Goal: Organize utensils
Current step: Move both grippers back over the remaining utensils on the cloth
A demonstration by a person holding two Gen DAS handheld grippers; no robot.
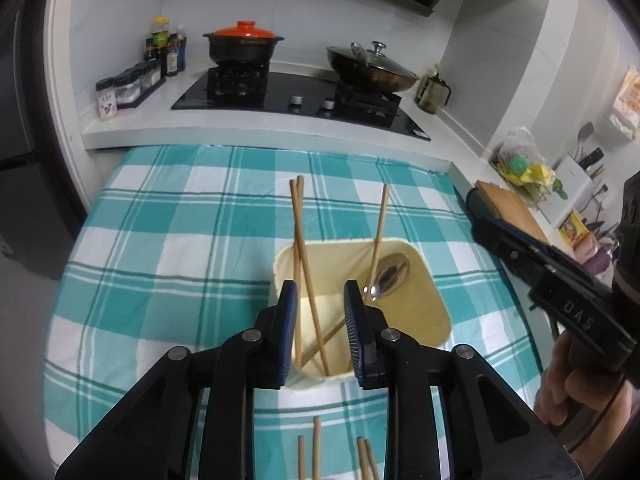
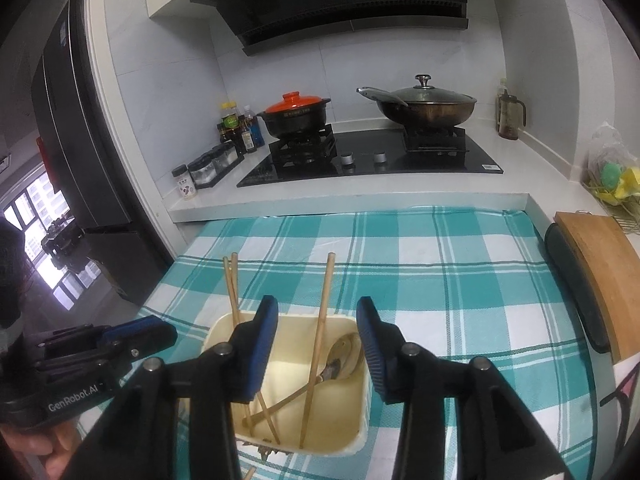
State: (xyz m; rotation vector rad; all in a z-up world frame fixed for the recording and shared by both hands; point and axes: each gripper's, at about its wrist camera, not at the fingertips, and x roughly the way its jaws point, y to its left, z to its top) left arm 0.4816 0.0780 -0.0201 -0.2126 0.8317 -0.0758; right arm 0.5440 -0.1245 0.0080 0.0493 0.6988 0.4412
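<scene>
Above cream bin (image 1: 434, 312), both grippers' fingers apart, empty: left gripper (image 1: 320, 320), right gripper (image 2: 318, 350). Chopsticks (image 1: 300, 248), spoon (image 1: 390, 274) lean inside; loose chopsticks (image 1: 317, 448) on worktop (image 1: 160, 240) likely next.

The range hood (image 2: 340, 4), at twelve o'clock in the right wrist view, carries the brand "Midea" in small pale letters on its dark front. The left gripper (image 2: 140, 334), at nine o'clock in that view, reads "GenRobot.AI" on its black body. The right gripper (image 1: 496, 224), at three o'clock in the left wrist view, shows raised letters "DAS". Labels on the bottles and spice jars are too small to read.
</scene>
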